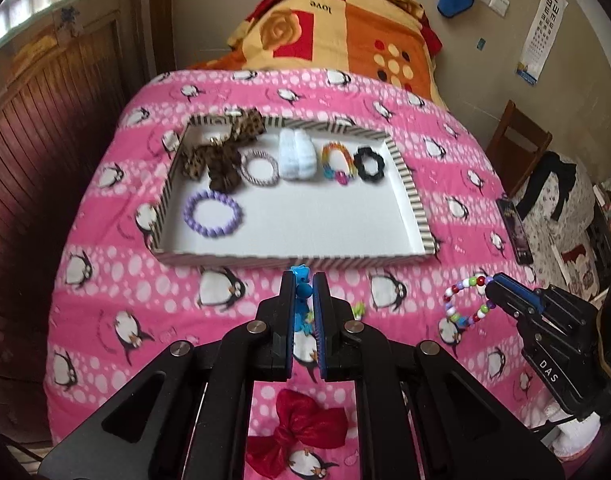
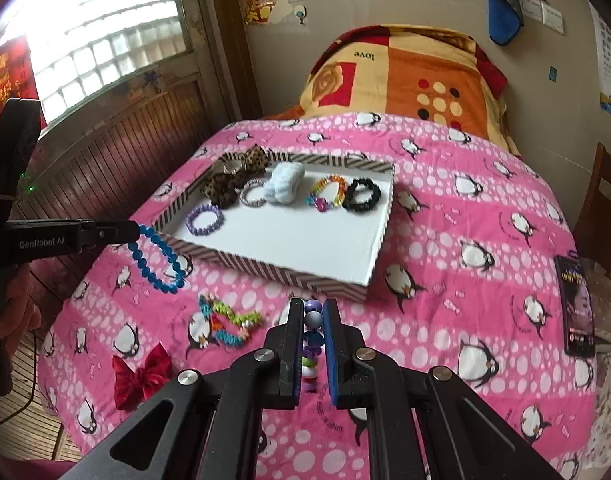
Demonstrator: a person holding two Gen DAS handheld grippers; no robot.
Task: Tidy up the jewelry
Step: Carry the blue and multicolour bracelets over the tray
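A bed under a pink quilted penguin-print cover point(image 2: 445, 248) fills a room with cream walls, dark wood panelling and a glass-block window; an orange patchwork blanket point(image 2: 405, 76) is heaped at its far end. A shallow rectangular white cardboard tray with striped walls point(image 1: 297, 224) lies on the cover, its long axis running crosswise. Inside sit a lilac bead bracelet point(image 1: 212, 214), leopard-print fabric scrunchies point(image 1: 217, 160), a fluffy pale-blue scrunchie point(image 1: 297, 154) and a black scrunchie point(image 1: 369, 165). The left claw point(image 1: 304, 280) is clamped on a glossy blue bead bracelet point(image 2: 157, 264) hanging above the cover. The right claw point(image 2: 314, 308) pinches a multicoloured bead bracelet point(image 1: 467, 300), also dangling.
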